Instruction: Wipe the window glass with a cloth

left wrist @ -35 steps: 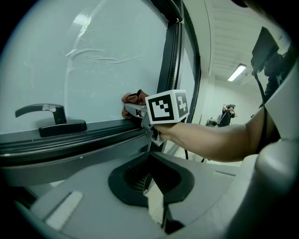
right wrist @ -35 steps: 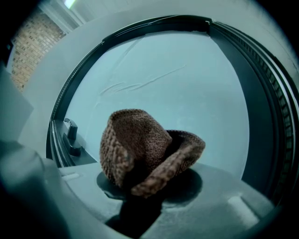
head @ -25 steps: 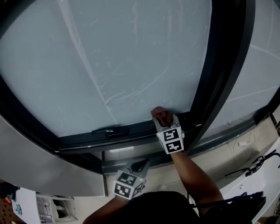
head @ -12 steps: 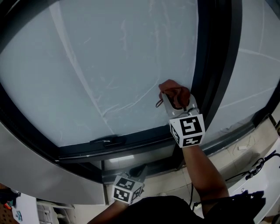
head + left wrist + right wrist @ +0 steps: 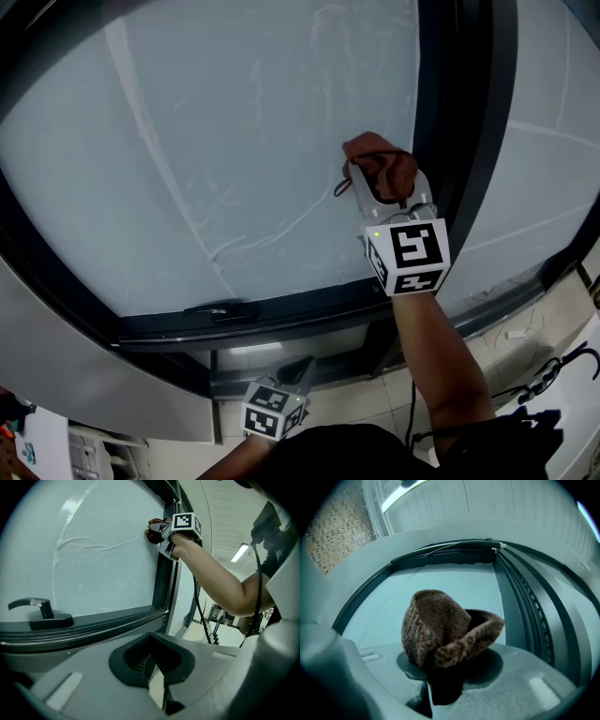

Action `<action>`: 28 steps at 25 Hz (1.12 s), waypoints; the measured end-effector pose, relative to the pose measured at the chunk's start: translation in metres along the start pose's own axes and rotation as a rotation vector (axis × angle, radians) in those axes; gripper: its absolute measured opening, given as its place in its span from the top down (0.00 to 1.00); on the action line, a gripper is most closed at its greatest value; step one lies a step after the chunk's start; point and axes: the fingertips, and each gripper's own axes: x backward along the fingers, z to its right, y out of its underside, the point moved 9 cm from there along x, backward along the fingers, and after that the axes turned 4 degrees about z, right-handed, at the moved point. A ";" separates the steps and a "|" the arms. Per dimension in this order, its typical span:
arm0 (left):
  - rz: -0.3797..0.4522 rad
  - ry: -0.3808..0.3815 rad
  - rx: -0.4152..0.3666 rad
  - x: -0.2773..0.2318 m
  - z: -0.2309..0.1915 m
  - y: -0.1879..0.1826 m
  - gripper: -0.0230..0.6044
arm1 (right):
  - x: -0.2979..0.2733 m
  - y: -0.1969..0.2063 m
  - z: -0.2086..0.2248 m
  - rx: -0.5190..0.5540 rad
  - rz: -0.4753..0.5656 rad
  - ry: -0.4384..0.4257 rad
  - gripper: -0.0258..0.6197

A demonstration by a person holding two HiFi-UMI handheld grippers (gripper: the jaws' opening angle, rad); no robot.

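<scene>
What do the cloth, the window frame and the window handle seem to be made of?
Cloth: brown knitted or terry fabric, with a loopy, matte texture. Window frame: dark and smooth, probably painted metal or plastic; I cannot tell which. Window handle: black, smooth, likely metal or plastic.

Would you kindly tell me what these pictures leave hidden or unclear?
Whether the cloth touches the glass: head view, the cloth's own bulk hides the contact.
Any print on the window handle: left gripper view, too small.
How far up the glass reaches: head view, cut off by the top edge.
</scene>
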 end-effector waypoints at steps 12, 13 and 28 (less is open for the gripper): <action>0.007 -0.031 0.021 -0.023 0.016 0.002 0.94 | -0.015 -0.001 0.009 0.053 0.055 -0.016 0.76; 0.008 -0.031 0.020 -0.025 0.017 0.002 0.94 | -0.015 0.000 0.008 0.056 0.057 -0.018 0.76; -0.008 -0.026 0.014 -0.038 0.024 -0.004 0.94 | -0.001 0.026 0.001 0.003 0.034 -0.032 0.76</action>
